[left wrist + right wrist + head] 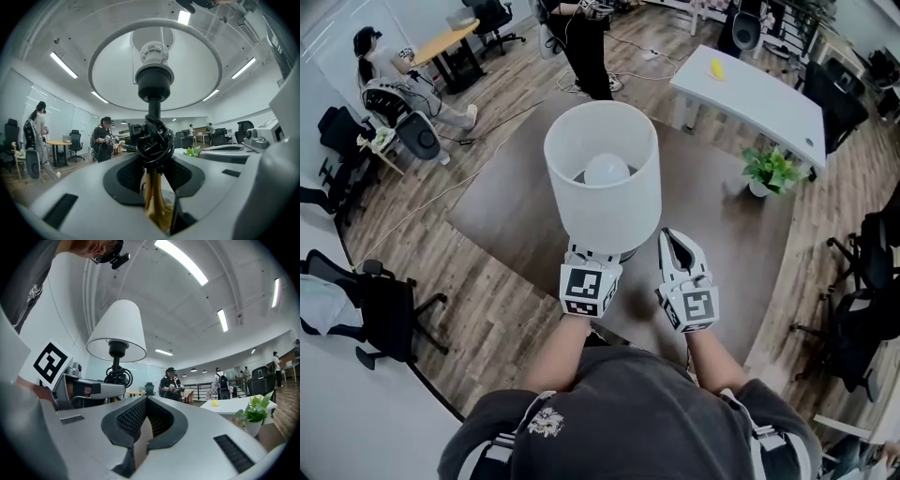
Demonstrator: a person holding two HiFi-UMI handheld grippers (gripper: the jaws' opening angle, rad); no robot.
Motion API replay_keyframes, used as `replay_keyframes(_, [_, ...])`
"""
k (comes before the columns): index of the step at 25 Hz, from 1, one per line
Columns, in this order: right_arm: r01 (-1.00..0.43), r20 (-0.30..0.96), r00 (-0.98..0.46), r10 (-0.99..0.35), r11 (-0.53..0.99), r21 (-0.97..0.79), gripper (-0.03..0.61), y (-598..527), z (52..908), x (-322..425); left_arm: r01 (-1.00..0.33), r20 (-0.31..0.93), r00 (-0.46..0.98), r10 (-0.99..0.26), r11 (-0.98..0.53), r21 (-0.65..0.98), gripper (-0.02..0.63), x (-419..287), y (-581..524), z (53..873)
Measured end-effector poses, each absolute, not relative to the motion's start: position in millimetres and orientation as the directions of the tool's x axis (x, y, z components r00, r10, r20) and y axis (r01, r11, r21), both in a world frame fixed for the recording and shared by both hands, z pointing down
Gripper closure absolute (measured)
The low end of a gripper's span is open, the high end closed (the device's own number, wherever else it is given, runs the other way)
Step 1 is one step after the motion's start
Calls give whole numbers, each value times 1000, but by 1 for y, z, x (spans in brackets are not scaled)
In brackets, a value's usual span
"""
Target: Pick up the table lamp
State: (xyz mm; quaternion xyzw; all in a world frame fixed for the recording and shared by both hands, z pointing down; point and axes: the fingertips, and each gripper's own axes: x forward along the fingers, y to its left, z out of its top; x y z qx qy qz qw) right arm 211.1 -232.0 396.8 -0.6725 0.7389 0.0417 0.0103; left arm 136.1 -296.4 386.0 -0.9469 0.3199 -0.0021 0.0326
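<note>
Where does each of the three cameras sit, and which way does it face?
Head view: on the person's head, looking steeply down onto the table lamp and table; forearms, shoulders, left gripper and right gripper show.
Left gripper view: on the left gripper, looking level, up under the shade; its fingers clamp the lamp's brass stem.
Right gripper view: on the right gripper, looking level across the room; its fingers are together, empty.
Shared: the right gripper view also shows the left gripper holding the lamp; all three show the potted plant.
</note>
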Motion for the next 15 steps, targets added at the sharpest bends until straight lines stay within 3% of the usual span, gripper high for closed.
replay_keyframes(15, [-994, -41, -85, -996, 82, 66, 554, -248, 383, 212, -598, -20, 800, -599, -795, -104, 488, 128, -297, 386])
